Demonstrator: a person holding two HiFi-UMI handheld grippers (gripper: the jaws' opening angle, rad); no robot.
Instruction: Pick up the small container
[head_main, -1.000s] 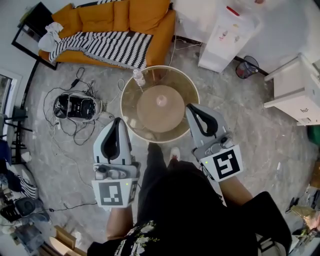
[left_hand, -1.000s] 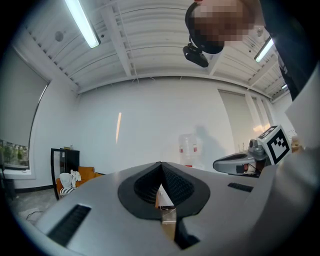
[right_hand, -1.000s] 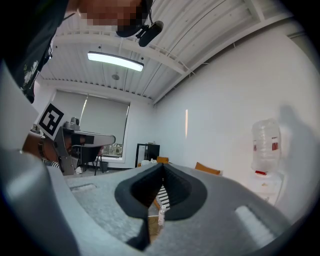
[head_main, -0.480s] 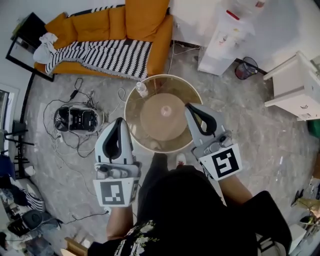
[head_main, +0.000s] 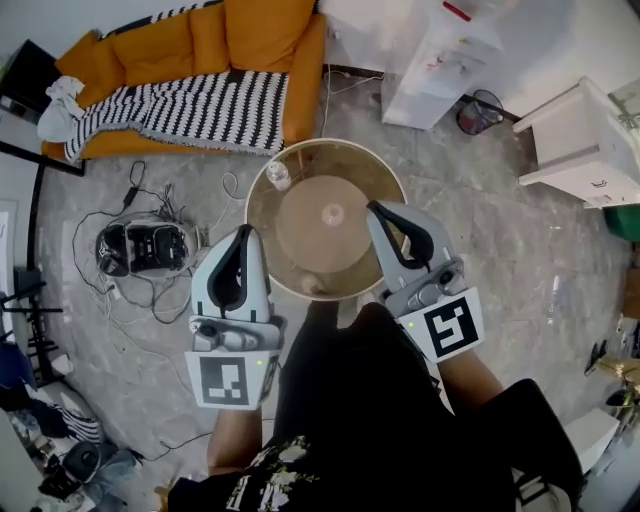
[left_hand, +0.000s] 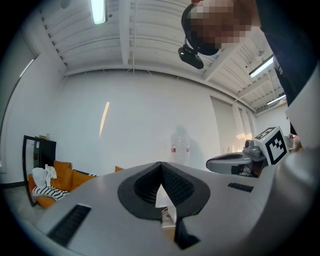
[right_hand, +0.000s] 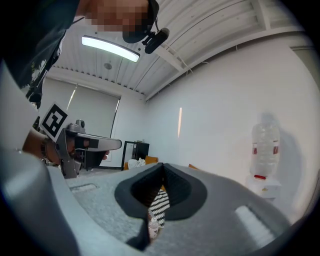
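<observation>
With left claw (head_main: 243, 233) and right claw (head_main: 374, 208) clenched empty, the small clear container (head_main: 279, 176), well ahead of them on the glass table (head_main: 372, 175), is judged light, stiff and slick, best gripped round its body.

Two in play, left tongs (head_main: 243, 233) and right tongs (head_main: 376, 209); one round glass tabletop (head_main: 372, 178), one small container (head_main: 279, 176), one orange sofa (head_main: 180, 45), one striped blanket (head_main: 200, 100).

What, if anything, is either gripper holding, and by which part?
Nothing is held. The left gripper and the right gripper each have their jaws closed together with nothing between them.
</observation>
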